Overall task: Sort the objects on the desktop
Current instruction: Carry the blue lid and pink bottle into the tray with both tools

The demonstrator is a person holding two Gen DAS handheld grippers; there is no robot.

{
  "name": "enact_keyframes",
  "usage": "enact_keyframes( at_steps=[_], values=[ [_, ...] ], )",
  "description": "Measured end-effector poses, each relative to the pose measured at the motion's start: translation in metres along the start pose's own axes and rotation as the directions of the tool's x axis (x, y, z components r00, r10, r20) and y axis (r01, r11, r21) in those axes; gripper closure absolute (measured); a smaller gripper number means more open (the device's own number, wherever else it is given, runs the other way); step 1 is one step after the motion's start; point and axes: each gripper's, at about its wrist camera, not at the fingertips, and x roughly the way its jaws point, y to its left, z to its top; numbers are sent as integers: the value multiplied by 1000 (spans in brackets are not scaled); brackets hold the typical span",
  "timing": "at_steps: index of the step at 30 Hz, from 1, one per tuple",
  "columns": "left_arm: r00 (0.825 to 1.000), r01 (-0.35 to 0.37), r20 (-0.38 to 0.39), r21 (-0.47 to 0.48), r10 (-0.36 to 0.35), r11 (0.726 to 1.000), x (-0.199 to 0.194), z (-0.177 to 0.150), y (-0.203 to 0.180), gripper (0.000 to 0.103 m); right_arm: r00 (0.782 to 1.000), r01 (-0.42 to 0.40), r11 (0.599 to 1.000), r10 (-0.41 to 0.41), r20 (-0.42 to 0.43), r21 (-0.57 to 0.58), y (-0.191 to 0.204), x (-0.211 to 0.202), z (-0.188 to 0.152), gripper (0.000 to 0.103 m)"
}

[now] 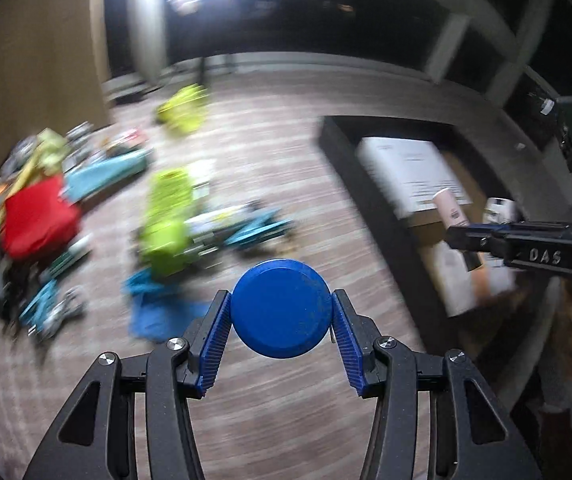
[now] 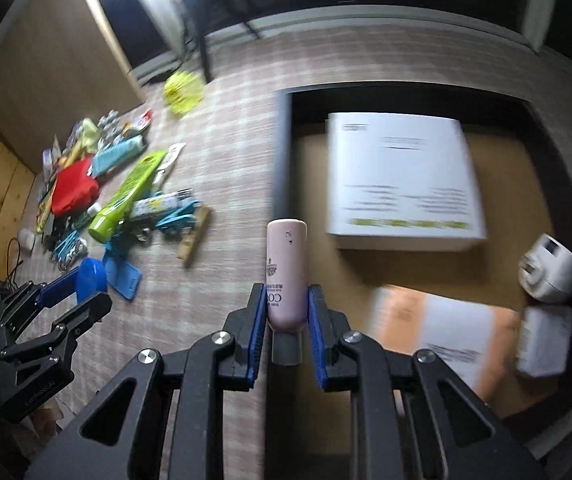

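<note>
A round blue plastic lid (image 1: 282, 308) is clamped in the left gripper (image 1: 282, 322) and a pale pink plastic bottle (image 2: 286, 272) in the right gripper (image 2: 287, 320), apparently for sorting into the dark-walled box (image 2: 282, 152).

Your right gripper (image 2: 286, 308) is hanging over the dark box's (image 2: 282, 152) left wall, which is blocking any low sideways pass. Inside, the white booklet (image 2: 401, 176), the orange-and-white leaflet (image 2: 445, 344) and two white packs (image 2: 549, 276) are crowding the floor, leaving bare brown strips between them. Your left gripper (image 1: 282, 312) is hovering over open patterned cloth (image 1: 270, 412); the cluttered pile (image 2: 102, 188) is lying ahead-left.
</note>
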Motion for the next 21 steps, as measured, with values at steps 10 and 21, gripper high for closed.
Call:
enact_keyframes(
  at_steps=[10, 21],
  values=[
    [993, 119, -28, 179, -116, 977, 27, 15, -123, 55, 996, 85, 985, -87, 11, 153, -109, -32, -30, 83],
    [994, 97, -64, 234, -84, 967, 46, 3, -163, 55, 997, 82, 979, -82, -6, 184, -149, -35, -49, 83]
  ],
)
